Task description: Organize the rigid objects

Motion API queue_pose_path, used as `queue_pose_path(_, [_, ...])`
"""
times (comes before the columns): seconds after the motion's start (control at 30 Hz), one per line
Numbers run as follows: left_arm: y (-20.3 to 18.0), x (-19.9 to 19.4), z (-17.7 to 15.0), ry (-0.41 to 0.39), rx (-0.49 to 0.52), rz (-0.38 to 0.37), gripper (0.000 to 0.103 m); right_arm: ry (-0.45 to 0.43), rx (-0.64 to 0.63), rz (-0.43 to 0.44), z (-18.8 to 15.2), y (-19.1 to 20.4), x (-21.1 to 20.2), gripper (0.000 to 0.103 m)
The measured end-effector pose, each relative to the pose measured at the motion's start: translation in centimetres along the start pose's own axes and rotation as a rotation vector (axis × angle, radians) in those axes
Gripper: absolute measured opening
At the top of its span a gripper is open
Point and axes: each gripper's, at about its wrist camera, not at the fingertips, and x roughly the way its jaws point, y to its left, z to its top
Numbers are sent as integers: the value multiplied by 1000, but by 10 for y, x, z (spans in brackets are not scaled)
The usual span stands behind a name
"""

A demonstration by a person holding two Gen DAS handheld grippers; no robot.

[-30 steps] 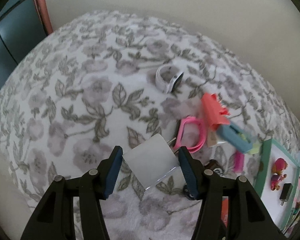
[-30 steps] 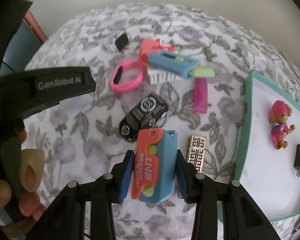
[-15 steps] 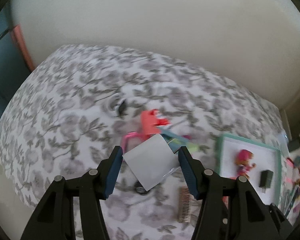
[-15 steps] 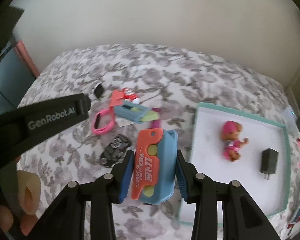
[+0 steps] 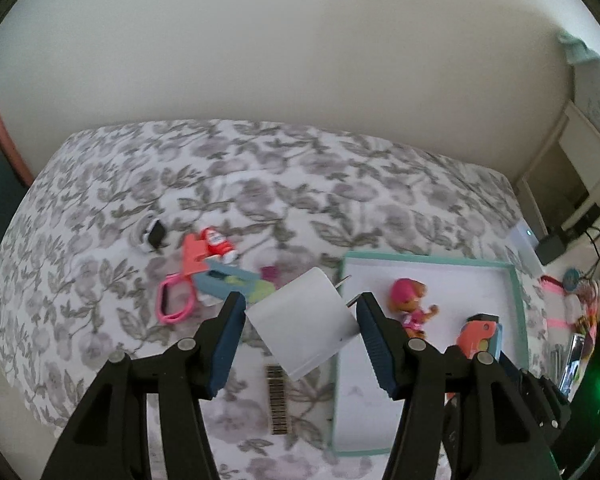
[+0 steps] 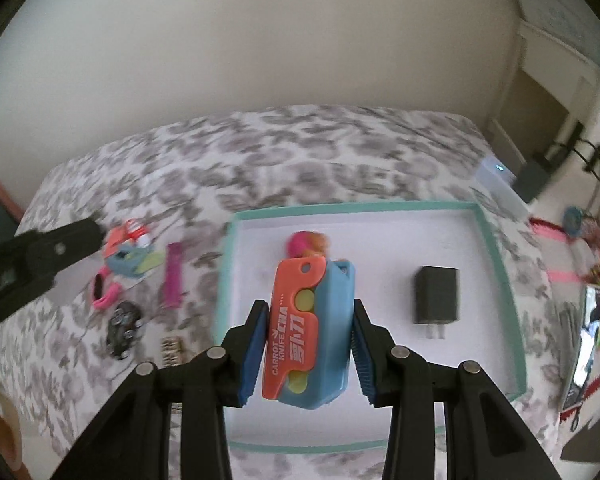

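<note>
White charger (image 5: 306,322) clamped in left gripper (image 5: 300,344); right gripper (image 6: 310,344) grips carrot knife (image 6: 308,332), hiding pink figurine (image 6: 306,242) in tray (image 6: 496,256); bg blurred.

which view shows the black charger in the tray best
The right wrist view: the black charger lies unobstructed on the tray floor, prongs visible at its near end. In the left wrist view the right gripper's orange-and-blue toy knife hides it almost entirely.

A soft, matt floral cloth (image 5: 100,208) is seen under everything. The charger (image 5: 304,324) is smooth white plastic with metal prongs. The toy knife (image 6: 310,332) is glossy orange and blue plastic. The tray (image 6: 496,264) looks like matt card.
</note>
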Motion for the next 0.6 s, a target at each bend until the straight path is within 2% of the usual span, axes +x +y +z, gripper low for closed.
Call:
queue_pose_path(0.33, [-50, 21, -9, 11, 66, -50, 59, 2, 113, -59, 5, -55, 8, 42])
queue_pose_path(0.5, [-57, 53, -23, 93, 70, -75, 59, 35, 153, -54, 4, -73, 22, 42])
queue_pose_path(0.6, [-62, 74, -33, 151, 75, -84, 59, 86, 165, -50, -1, -79, 38, 42])
